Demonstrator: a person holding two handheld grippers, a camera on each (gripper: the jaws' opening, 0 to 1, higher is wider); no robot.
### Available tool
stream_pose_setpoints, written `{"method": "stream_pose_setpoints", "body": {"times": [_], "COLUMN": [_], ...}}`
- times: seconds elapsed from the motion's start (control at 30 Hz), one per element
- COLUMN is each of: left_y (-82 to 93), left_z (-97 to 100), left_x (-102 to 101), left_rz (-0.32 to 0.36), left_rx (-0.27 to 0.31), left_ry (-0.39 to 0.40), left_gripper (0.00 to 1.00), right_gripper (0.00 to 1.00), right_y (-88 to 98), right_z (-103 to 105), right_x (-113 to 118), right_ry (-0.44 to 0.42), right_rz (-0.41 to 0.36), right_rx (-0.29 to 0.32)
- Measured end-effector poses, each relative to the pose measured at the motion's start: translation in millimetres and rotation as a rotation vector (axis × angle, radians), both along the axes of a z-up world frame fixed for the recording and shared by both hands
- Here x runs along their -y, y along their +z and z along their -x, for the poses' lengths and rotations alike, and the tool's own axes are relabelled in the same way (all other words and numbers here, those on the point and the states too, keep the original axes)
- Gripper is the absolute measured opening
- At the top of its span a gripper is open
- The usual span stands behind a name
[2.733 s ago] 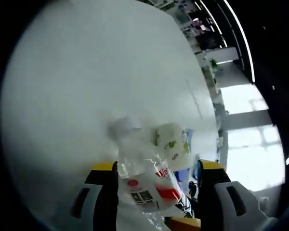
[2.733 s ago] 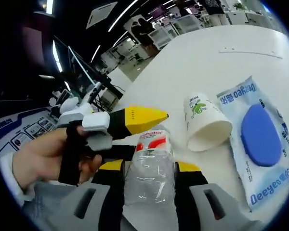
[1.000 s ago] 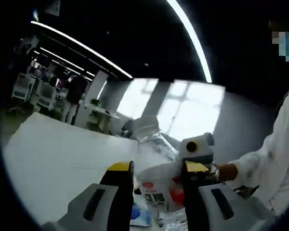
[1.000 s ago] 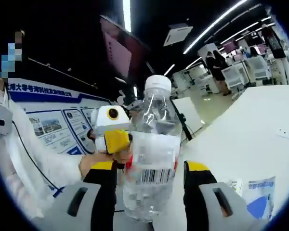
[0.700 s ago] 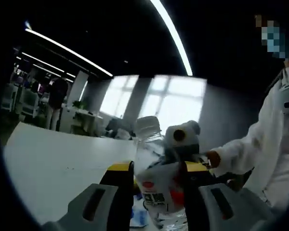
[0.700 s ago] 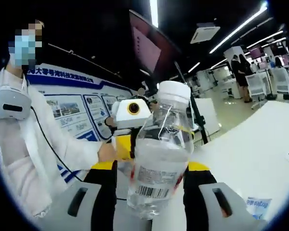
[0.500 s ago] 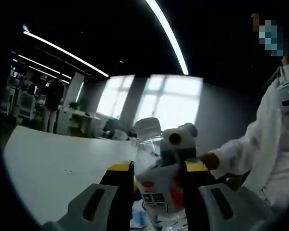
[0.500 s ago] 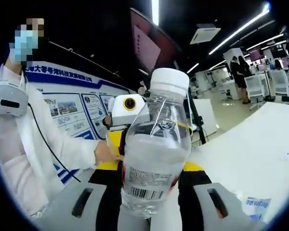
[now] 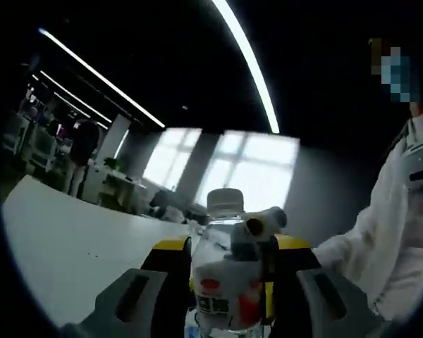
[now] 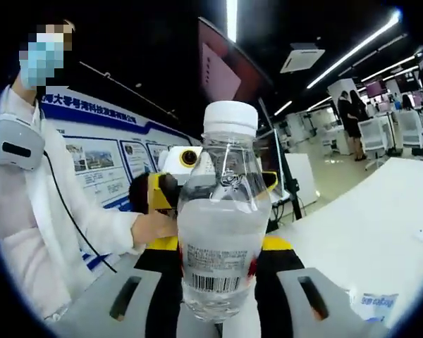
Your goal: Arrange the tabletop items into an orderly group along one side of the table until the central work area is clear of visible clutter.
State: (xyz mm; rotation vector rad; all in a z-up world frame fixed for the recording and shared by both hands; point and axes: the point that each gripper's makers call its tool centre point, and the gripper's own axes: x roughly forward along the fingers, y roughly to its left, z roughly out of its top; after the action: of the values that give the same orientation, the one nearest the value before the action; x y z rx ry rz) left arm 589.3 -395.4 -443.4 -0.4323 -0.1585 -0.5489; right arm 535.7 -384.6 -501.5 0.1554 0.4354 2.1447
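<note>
A clear plastic bottle (image 10: 224, 225) with a white cap stands upright in the air, carried between both tools. In the right gripper view the right gripper (image 10: 218, 271) has its yellow-tipped fingers (image 10: 273, 248) pressed against the bottle's lower body on either side, at the barcode label, so they are clenched on it. In the left gripper view the bottle (image 9: 226, 278) sits between the fingers of the left gripper (image 9: 227, 271), whose yellow tips also hug its sides just above the red label; these fingers look closed on the bottle as well. Each tool appears in the other's view just behind the bottle, which fits a grip from opposite sides.

The two-sided hold seems meant to keep the bottle vertical and steady while it is carried off the middle of the white tabletop (image 10: 381, 225), which spreads out to the right and far side below it. A blue-printed packet (image 10: 372, 304) lies flat on that tabletop at the near right, well below the bottle. The person (image 10: 35, 211) in white sleeves stands on the left of the right gripper view, holding the tools close to the chest.

The bottle is lifted clear of the surface, so I judge it has yet to be set down along an edge with the other items.
</note>
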Motion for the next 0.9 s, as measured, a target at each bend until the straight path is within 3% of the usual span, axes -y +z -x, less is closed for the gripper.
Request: {"method": "stream_pose_setpoints", "body": {"times": [0.1, 0.17, 0.27, 0.3, 0.37, 0.47, 0.57, 0.73, 0.9], "left_y": [10.4, 17.8, 38.6, 51.2, 63.0, 68.3, 69.3, 59.3, 39.5], "left_z": [-2.2, -4.5, -1.9, 2.7, 9.0, 8.7, 5.2, 12.0, 26.6], "left_x": [2, -3, -11, -10, -9, -6, -7, -22, -40], "left_rz": [-0.012, 0.018, 0.067, 0.085, 0.079, 0.042, 0.010, -0.057, -0.015], "left_rx": [0.024, 0.048, 0.161, 0.239, 0.316, 0.322, 0.312, 0.274, 0.196], "left_ry": [0.028, 0.063, 0.121, 0.121, 0.125, 0.127, 0.201, 0.321, 0.396], "left_gripper": [0.53, 0.50, 0.48, 0.47, 0.37, 0.25, 0.28, 0.30, 0.39], "right_gripper": [0.35, 0.35, 0.35, 0.35, 0.35, 0.36, 0.36, 0.36, 0.36], "right_y": [9.6, 16.4, 23.3, 25.6, 28.1, 33.6, 34.4, 27.5, 15.5], "right_z": [-4, -5, -4, -5, -6, -17, -30, -56, -79], "right_x": [-6, -6, -6, -5, -4, -2, -1, -5, -21], "right_ry": [-0.036, -0.041, -0.047, -0.053, -0.061, -0.103, -0.140, -0.207, -0.235], "right_rz": [-0.050, -0.077, -0.097, -0.111, -0.122, -0.153, -0.163, -0.162, -0.162], "right_rx": [-0.017, -0.028, -0.028, -0.020, -0.022, -0.050, -0.063, -0.014, 0.002]}}
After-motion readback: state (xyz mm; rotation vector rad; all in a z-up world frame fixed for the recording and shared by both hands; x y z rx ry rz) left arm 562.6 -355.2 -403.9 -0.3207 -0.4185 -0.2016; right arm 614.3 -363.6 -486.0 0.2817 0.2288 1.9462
